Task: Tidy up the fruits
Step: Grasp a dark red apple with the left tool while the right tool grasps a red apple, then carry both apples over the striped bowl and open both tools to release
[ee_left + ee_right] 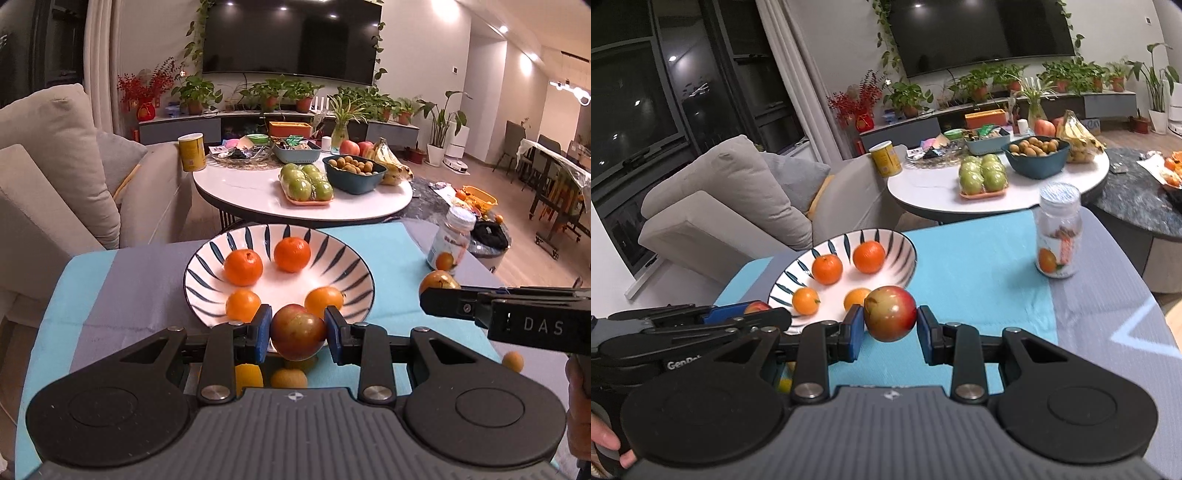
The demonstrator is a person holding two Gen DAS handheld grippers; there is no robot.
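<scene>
Spreading beneath both grippers is a blue and grey cloth [373, 251], and just ahead of the left gripper [297, 334] sits a striped bowl [207, 266] with two tangerines [243, 266] at its far side and two smaller orange fruits [242, 305] nearer the fingertips. From the right gripper [890, 330] that bowl lies ahead and to the left, and a clear jar [1059, 232] stands ahead to the right. Each gripper is closed on fruit: the left one's blue pads [260, 334] pinch a reddish apple [298, 331] over the bowl's near rim, the right one's clamp a red and yellow apple [891, 313] above the cloth beside the bowl. Small yellow fruits [289, 377] lie on the cloth under the left gripper
</scene>
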